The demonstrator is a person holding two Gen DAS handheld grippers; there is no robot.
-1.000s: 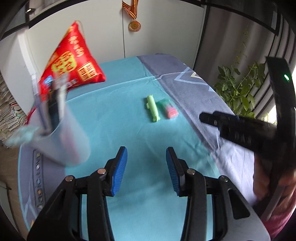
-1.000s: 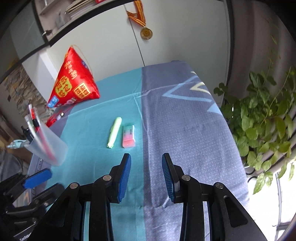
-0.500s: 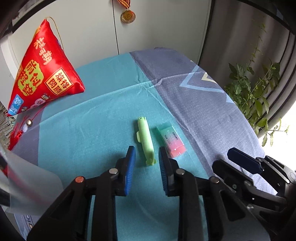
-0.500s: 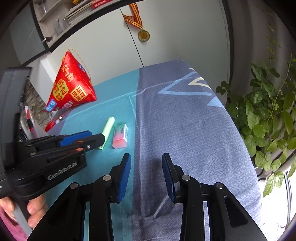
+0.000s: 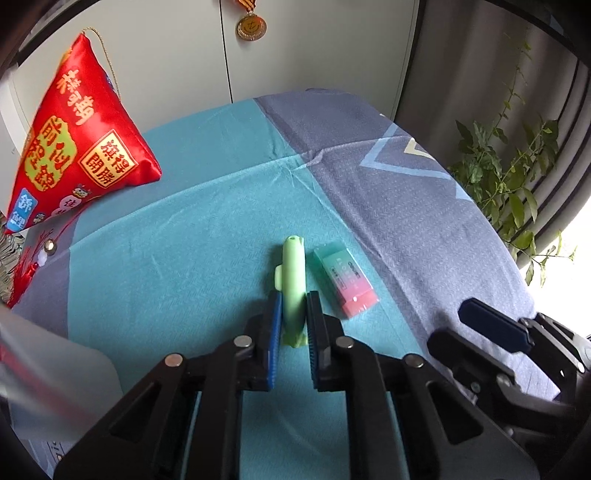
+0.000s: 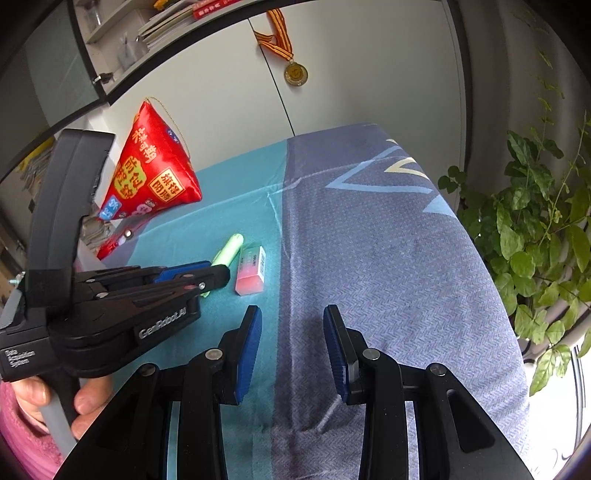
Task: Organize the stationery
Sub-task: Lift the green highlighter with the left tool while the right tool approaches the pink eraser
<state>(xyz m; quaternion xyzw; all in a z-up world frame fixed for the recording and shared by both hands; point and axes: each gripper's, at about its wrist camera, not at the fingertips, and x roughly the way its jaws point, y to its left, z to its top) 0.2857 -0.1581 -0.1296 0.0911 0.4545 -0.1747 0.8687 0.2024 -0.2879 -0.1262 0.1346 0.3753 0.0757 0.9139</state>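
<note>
A light green highlighter [image 5: 293, 273] lies on the teal cloth, and my left gripper [image 5: 293, 306] is shut on its near half, both blue pads against its sides. A pink and green eraser [image 5: 345, 282] lies just right of it. In the right wrist view the highlighter [image 6: 229, 251] and eraser [image 6: 252, 271] lie ahead on the left, with the left gripper [image 6: 210, 275] on the highlighter. My right gripper [image 6: 292, 332] is open and empty over the seam between the teal and grey cloth. A translucent pen holder [image 5: 48, 373] shows at the lower left.
A red pyramid-shaped cushion [image 5: 74, 140] sits at the back left of the table [image 5: 388, 192]. A medal [image 5: 251, 27] hangs on the white cupboard behind. A leafy plant [image 6: 535, 236] stands past the table's right edge.
My left gripper swung from the pen holder to the highlighter, came down and closed on it. My right gripper stayed open and barely moved.
</note>
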